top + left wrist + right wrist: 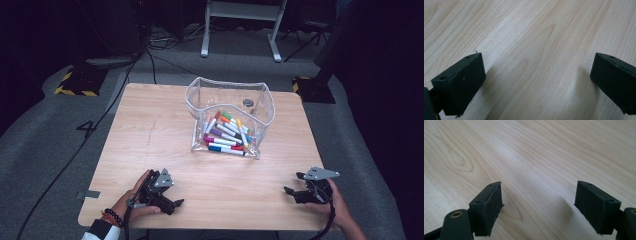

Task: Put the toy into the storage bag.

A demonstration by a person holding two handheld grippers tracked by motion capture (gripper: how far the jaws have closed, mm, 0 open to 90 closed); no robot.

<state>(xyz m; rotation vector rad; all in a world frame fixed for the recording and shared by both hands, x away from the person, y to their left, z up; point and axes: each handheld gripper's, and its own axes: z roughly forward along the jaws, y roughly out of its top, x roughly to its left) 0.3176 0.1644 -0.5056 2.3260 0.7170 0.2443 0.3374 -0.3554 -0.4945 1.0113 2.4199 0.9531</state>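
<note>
A clear plastic pouch (199, 102) stands open on the wooden table (150, 130), right of centre and toward the back. Several coloured markers (225, 136) lie in its bottom. My left gripper (172, 194) rests near the front edge at the left, held by a hand, well short of the pouch. Its jaws are wide apart over bare wood in the left gripper view (537, 75). My right gripper (294, 183) sits near the front right corner, likewise open, with only wood grain between its jaws in the right gripper view (539, 200).
A small dark round piece (247, 102) shows on the pouch's far wall. Grey tape (88, 194) marks the table's front left edge. Cables (100, 125) run over the grey carpet at the left. White stand legs (240, 30) rise behind the table.
</note>
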